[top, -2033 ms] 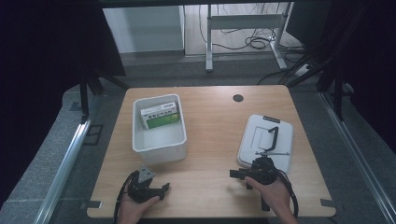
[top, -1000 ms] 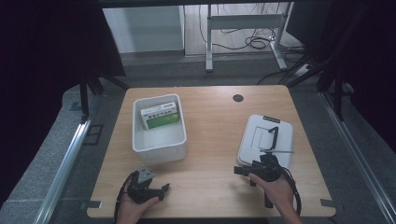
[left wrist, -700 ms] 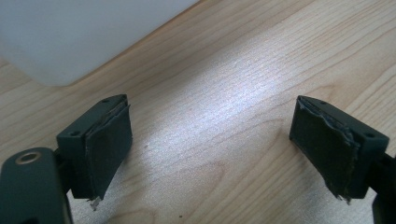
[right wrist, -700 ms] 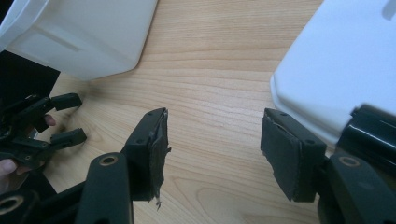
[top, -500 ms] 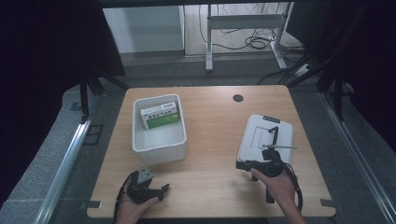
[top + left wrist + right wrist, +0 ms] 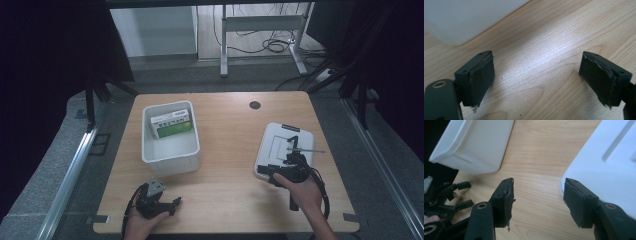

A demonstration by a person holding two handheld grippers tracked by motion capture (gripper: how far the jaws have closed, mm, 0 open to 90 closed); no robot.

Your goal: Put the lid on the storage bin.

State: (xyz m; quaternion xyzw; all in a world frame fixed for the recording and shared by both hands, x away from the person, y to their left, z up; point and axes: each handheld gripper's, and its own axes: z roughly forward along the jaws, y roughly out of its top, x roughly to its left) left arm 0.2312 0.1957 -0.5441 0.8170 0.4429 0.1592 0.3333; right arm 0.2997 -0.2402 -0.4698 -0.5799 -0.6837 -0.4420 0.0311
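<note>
Pale wood-grain table (image 6: 554,37), smooth with a soft sheen. Bin (image 6: 170,150) and lid (image 6: 609,170): smooth white plastic, matt. Left gripper (image 6: 536,75) pads (image 6: 482,75): dull black rubber, edges frayed and rough.

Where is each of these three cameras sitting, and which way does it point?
High view: above the person's side, looking forward and down on the wooden table; both hands enter at the bottom, left gripper and right gripper.
Left gripper view: rides the left gripper, facing tabletop and the white plastic bin; two open black jaws show.
Right gripper view: rides the right gripper, jaws open at the flat white lid.
Shared: all three views show the bin; the right gripper view also shows the left gripper.
</note>
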